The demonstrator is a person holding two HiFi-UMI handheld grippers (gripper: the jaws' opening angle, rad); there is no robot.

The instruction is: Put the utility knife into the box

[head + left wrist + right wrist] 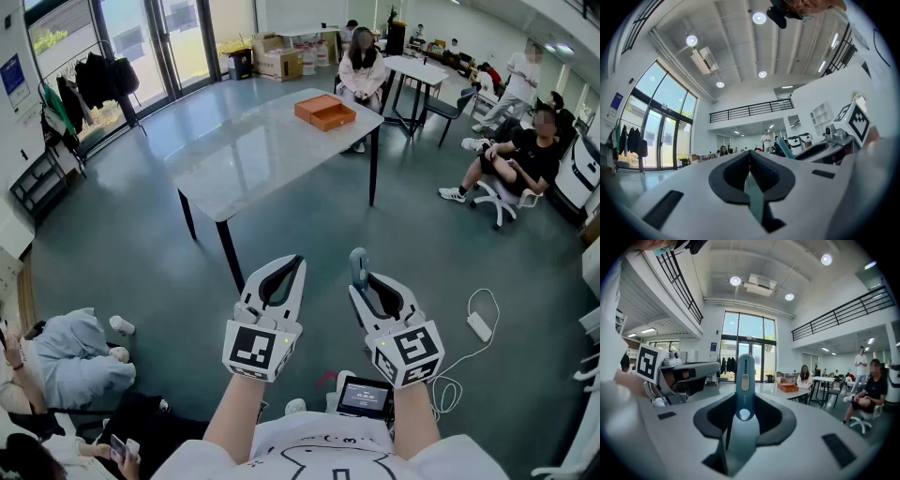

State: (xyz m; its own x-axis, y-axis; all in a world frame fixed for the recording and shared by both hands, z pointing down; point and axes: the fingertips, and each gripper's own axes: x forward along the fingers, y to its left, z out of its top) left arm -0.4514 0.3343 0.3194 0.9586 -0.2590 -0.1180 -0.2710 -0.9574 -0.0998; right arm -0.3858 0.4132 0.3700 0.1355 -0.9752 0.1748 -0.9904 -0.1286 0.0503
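Note:
A blue-grey utility knife (pixel 358 266) stands up between the jaws of my right gripper (pixel 371 283), which is shut on it. In the right gripper view the knife (pixel 744 380) juts forward from the pads, slider facing the camera. My left gripper (pixel 292 266) is held beside it at the same height, shut with nothing in it; its pads (pixel 759 165) meet along the middle line. The orange box (pixel 324 112) lies open on the far end of the pale table (pixel 253 155), well ahead of both grippers. That box (pixel 787 387) also shows small behind the knife.
A person (pixel 361 64) sits behind the table and another (pixel 520 155) on a chair at the right. Someone lies on the floor at the lower left (pixel 70 361). A power strip with cable (pixel 479 325) is on the floor to the right. A second table (pixel 418 70) stands at the back.

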